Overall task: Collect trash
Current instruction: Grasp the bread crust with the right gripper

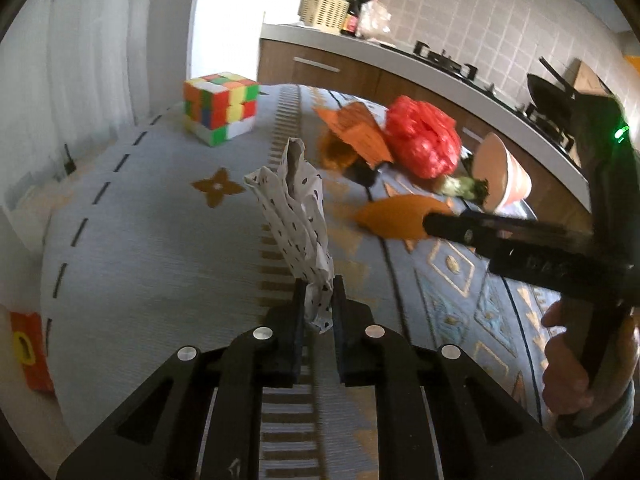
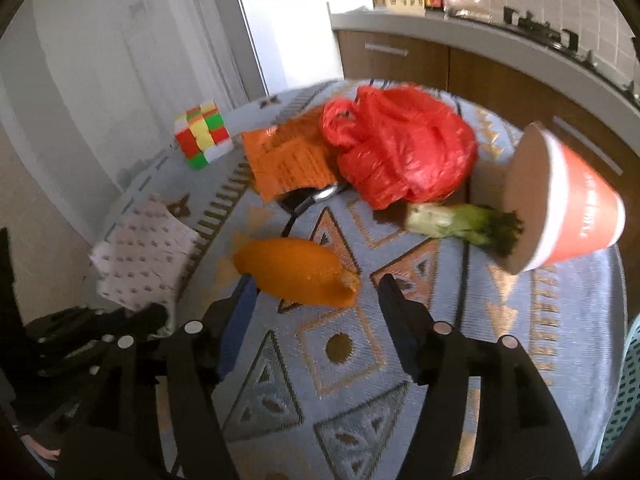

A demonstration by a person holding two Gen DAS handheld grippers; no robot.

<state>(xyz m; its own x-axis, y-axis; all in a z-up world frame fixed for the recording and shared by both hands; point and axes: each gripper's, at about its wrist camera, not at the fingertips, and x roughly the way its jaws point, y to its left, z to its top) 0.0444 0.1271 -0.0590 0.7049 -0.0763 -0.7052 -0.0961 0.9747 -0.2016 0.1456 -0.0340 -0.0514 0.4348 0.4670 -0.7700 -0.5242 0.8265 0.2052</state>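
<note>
My left gripper (image 1: 318, 290) is shut on the lower end of a crumpled white paper with dark spots (image 1: 292, 208), which stands up from its fingers above the patterned tablecloth (image 1: 160, 240). My right gripper (image 2: 316, 284) is open, and an orange peel (image 2: 296, 272) lies on the cloth between its fingertips without either pad pressing it. In the left wrist view the right gripper's finger (image 1: 460, 230) reaches the peel (image 1: 392, 216). Beyond lie a red plastic bag (image 2: 400, 148), an orange paper sheet (image 2: 288, 160), a green vegetable stub (image 2: 460, 220) and a tipped orange paper cup (image 2: 568, 200).
A colour cube (image 2: 202, 140) stands at the table's far left. A black object (image 2: 304, 200) lies under the orange sheet. A kitchen counter (image 1: 400, 56) with a basket, bottle and stove runs behind. A hand (image 1: 568, 360) holds the right gripper. A teal chair (image 2: 628, 392) stands at the right.
</note>
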